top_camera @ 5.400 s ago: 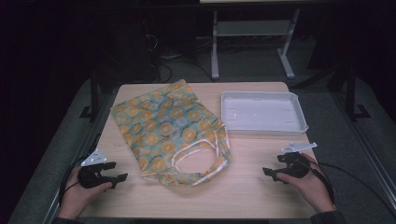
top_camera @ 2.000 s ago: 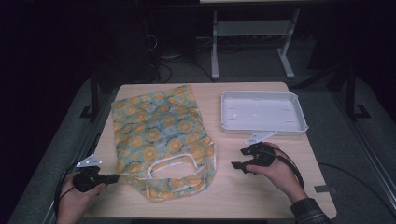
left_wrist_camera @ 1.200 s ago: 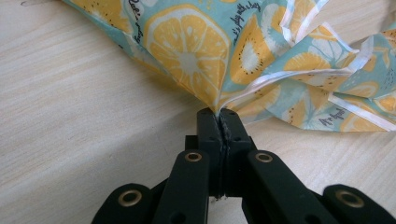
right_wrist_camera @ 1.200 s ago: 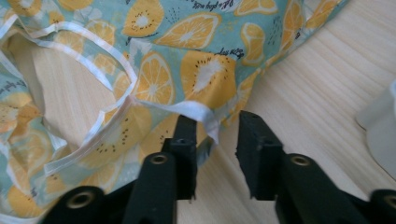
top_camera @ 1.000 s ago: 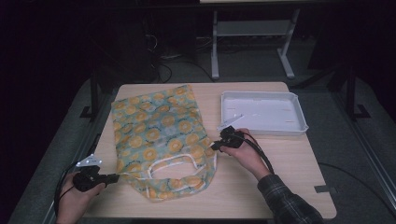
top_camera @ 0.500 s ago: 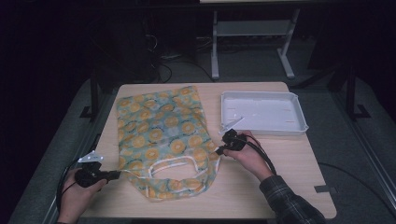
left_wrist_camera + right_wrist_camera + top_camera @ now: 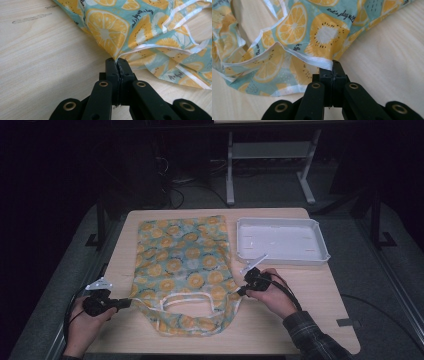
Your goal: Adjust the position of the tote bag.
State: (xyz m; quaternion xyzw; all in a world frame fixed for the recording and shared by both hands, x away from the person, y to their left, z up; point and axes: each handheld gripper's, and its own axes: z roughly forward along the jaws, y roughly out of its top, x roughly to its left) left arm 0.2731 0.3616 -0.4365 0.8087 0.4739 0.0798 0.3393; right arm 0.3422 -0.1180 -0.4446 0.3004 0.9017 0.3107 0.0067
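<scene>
- The tote bag (image 7: 182, 270) is spread flat across the middle of the table (image 7: 300, 320), handles toward the near edge.
- The tray (image 7: 281, 240) is set just right of the bag, by the far right corner.
- The left gripper (image 7: 117, 304) is placed at the bag's near left corner, the right gripper (image 7: 243, 290) at its near right corner.

Gripper: the right gripper (image 7: 332, 65) is rising from 6 o'clock, jaws pressing together.
Grip: it is pinching the white-trimmed edge of the bag (image 7: 322, 32).
Bag: it is spreading from the jaws toward 9 through 1 o'clock, fruit-printed and wrinkling.
Table (image 7: 392, 62): it is showing bare wood at 3 o'clock.
</scene>
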